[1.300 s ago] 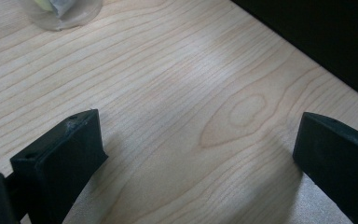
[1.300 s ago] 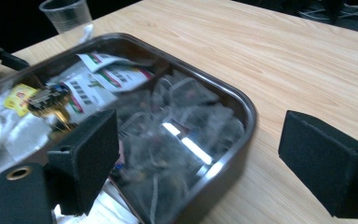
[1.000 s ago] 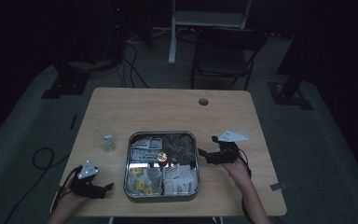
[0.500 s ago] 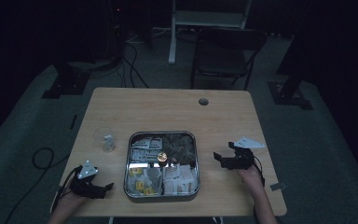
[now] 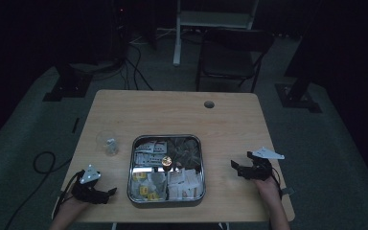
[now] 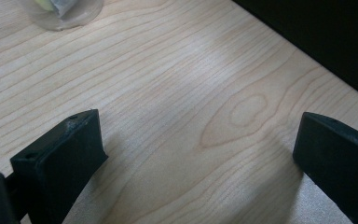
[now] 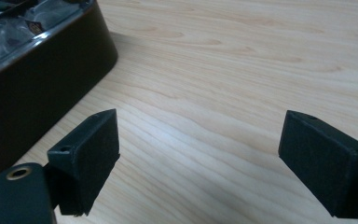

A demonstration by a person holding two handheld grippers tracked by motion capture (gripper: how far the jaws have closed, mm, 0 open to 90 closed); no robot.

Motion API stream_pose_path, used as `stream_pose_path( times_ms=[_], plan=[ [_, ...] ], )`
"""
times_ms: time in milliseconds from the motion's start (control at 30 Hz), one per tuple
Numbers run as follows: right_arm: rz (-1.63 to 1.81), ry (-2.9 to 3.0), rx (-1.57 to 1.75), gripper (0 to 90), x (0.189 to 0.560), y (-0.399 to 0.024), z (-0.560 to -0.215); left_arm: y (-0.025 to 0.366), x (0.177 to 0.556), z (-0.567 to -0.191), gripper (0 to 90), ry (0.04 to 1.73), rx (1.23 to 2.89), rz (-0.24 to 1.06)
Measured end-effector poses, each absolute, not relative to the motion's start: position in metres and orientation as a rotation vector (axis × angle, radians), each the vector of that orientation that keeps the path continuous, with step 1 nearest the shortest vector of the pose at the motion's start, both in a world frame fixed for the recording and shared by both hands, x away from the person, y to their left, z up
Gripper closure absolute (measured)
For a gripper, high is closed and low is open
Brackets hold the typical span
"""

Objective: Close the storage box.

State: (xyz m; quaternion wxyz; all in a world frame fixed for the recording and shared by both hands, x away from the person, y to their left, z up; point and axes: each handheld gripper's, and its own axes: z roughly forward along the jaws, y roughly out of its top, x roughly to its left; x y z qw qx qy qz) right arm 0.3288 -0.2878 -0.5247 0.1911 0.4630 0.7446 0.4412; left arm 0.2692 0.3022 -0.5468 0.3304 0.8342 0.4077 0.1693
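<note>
While both my grippers rest on the table with jaws wide apart and empty, the tin of tea sachets [image 5: 166,168] sits between them.
To pick well, I would bring my right gripper [image 5: 243,169] over the rim [image 7: 51,35], then down on one sachet; my left gripper [image 5: 106,194] waits near the small glass [image 5: 107,143], whose content is hard to read in this dim light.

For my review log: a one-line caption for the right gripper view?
Open right gripper empty above the wooden table, beside the metal tray.

Bare table [image 5: 230,124] behind and beside tray [image 5: 166,201], glass [image 5: 107,143] blocking tray's left approach
</note>
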Motion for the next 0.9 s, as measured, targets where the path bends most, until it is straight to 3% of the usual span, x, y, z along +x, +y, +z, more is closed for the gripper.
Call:
stream_pose_path(
  times_ms=[900],
  plan=[
    [0.974,1.874,1.550,12.0,0.301,-0.318,-0.544,0.304,0.267,-0.547,2.4,1.118,2.161,0.462]
  ],
)
